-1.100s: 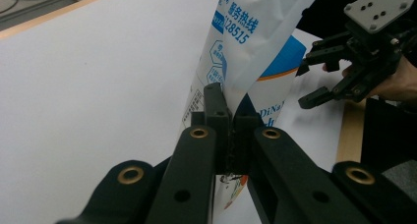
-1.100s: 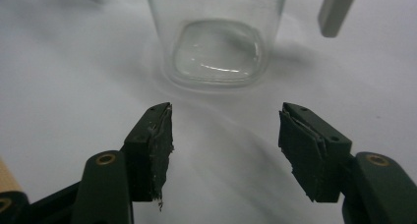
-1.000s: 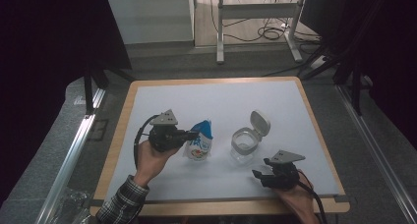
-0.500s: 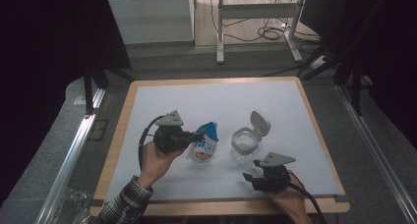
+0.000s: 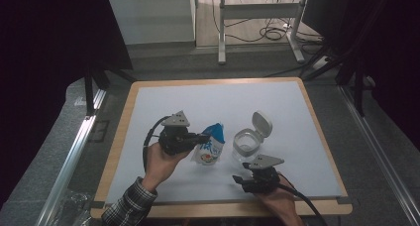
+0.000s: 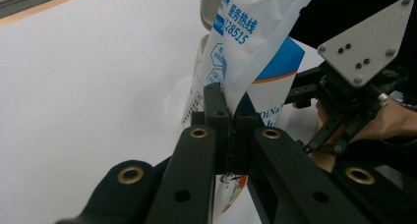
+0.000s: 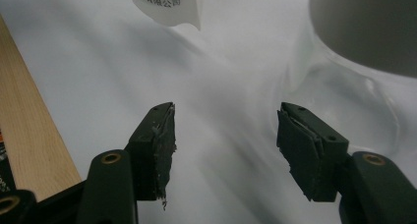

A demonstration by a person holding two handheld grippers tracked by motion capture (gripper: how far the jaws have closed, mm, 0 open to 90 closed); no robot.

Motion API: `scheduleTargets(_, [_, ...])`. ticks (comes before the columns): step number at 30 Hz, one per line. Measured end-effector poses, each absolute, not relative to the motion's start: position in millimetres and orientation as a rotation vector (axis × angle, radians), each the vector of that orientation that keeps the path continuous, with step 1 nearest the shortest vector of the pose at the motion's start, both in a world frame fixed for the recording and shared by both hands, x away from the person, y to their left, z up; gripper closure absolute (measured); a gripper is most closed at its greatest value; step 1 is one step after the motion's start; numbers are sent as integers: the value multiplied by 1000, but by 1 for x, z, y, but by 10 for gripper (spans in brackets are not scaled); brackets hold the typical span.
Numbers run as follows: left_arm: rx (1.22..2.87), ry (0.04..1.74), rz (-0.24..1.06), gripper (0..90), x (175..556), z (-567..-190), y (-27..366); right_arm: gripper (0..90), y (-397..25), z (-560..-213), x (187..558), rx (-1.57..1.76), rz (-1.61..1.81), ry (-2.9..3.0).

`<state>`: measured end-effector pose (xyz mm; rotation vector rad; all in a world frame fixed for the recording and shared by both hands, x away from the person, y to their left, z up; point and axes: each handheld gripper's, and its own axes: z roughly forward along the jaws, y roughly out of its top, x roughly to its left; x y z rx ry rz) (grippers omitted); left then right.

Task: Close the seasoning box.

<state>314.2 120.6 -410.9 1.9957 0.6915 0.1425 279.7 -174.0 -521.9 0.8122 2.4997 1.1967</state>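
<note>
**Pouch pinched in my left jaws, right jaws wide beside the jar**

The blue-and-white pouch (image 6: pixel 255 52) sits straight ahead of my left gripper (image 6: pixel 231 121), rising out from between its jaws. Those jaws are closed tight on a fold of the pouch's edge, with no gap between the pads. Seen from above, the pouch (image 5: pixel 212 145) stands out just past the tips of my left gripper (image 5: pixel 203 137), its blue top uppermost and its printed lower end down toward the white mat (image 5: pixel 208 99).

Just beyond the pouch, on the far side from my left jaws, stands the clear jar (image 5: pixel 245 143) with its white lid (image 5: pixel 261 123) flipped up and open behind it. Pouch and jar are near each other; I cannot tell whether they touch.

My right gripper (image 5: pixel 238 178) lies close in front of the jar, on the near side of the mat. Its jaws are spread wide with nothing between them (image 7: pixel 223 135); only white mat shows in the gap. The jar's clear wall (image 7: pixel 344 101) is just ahead of my right-hand jaw, and a corner of the pouch (image 7: pixel 172 5) hangs farther ahead of the other. The wooden table edge (image 7: pixel 34 135) runs outside that jaw.
</note>
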Motion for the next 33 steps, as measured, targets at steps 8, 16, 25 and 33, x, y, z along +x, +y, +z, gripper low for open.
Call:
scheduleTargets(8, [1995,691,138,900,312,-406,118,400,-158,-523,281,784,1205,2491])
scheduleTargets(16, [1997,690,132,900,311,-403,116,400,-143,-525,282,766,1208,2501])
scheduleTargets(25, [2001,688,124,900,311,-399,114,399,-129,-528,284,792,1188,2482])
scheduleTargets(33, [2004,691,121,900,312,-396,113,399,-116,-531,283,788,1207,2452])
